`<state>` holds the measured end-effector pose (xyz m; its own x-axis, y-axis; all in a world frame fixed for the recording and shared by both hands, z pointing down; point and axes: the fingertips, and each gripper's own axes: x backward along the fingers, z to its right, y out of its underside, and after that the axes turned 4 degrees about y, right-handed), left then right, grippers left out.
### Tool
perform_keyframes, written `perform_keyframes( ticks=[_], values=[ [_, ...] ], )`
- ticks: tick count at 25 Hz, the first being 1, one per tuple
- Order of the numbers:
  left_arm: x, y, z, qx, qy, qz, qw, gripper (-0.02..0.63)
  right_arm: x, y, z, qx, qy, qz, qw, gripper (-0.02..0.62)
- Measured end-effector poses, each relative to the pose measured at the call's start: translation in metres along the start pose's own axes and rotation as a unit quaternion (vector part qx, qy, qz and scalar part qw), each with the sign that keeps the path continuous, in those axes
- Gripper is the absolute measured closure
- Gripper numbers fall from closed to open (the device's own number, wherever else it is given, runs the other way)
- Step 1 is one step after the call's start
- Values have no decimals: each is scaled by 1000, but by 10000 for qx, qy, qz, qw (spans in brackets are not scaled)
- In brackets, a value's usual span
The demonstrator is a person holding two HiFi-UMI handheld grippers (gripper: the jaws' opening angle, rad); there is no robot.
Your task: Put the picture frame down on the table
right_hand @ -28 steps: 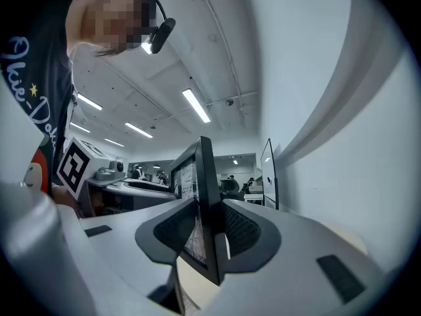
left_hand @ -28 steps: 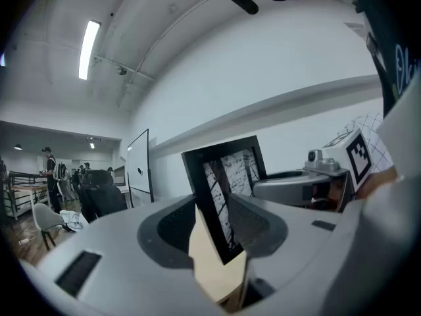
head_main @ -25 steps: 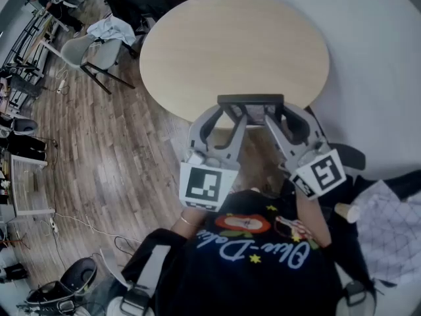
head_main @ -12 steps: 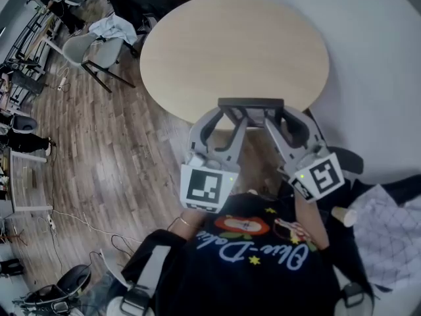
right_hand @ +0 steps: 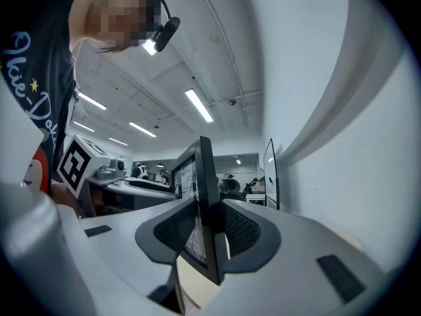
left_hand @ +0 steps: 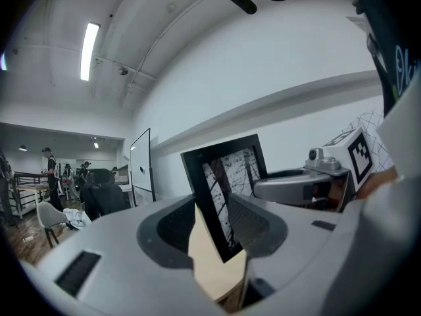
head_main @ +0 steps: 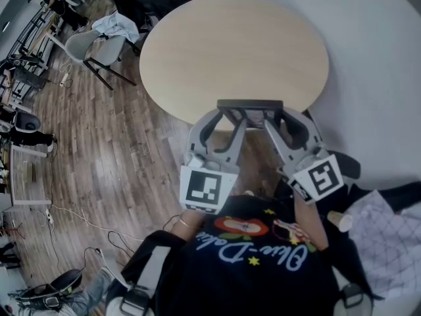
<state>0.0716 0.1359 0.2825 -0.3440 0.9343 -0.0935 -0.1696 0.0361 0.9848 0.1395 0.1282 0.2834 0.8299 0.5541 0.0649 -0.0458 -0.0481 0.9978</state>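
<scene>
From the head view you see the picture frame point(head_main: 250, 104) only as a dark bar, edge-on from above, lying across the near rim of the round table point(head_main: 230, 45). Your left gripper point(head_main: 233, 116) meets it at its left end and your right gripper point(head_main: 275, 116) at its right end, the two marker cubes point(head_main: 205, 187) low and close to your chest. This view alone shows the wooden floor point(head_main: 99, 143) and the grey chair point(head_main: 89, 48) off to the table's left, but it cannot tell you whether the frame's lower edge touches the tabletop. The left gripper view gives what the head view hides: the frame's face point(left_hand: 227, 189), a black border around a black-and-white print, standing tilted. Your left gripper's point(left_hand: 214, 226) jaws are clamped on the border near a lower corner, a ribbed pad point(left_hand: 177, 226) pressed to each side. The pale tabletop point(left_hand: 214, 272) shows in the gap just below that corner, and your right gripper point(left_hand: 309, 183) appears beyond the frame's far side. The right gripper view turns the frame point(right_hand: 207, 203) almost edge-on, so you see little of the print here and mostly the thin black border rising between the jaws. Your right gripper point(right_hand: 204, 236) is clenched on that border in the same way, pads tight on both faces. The pale table surface point(right_hand: 197, 288) is again visible under the frame's bottom corner, and your left gripper's marker cube point(right_hand: 74, 160) sits off at the left
</scene>
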Motion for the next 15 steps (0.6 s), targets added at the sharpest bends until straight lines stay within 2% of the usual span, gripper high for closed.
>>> perform_keyframes(
  ticks=[15],
  values=[
    [0,1,2,13,-277,-194,9994,460,-1,3,4,-202,-287,7,9994,494]
  ],
)
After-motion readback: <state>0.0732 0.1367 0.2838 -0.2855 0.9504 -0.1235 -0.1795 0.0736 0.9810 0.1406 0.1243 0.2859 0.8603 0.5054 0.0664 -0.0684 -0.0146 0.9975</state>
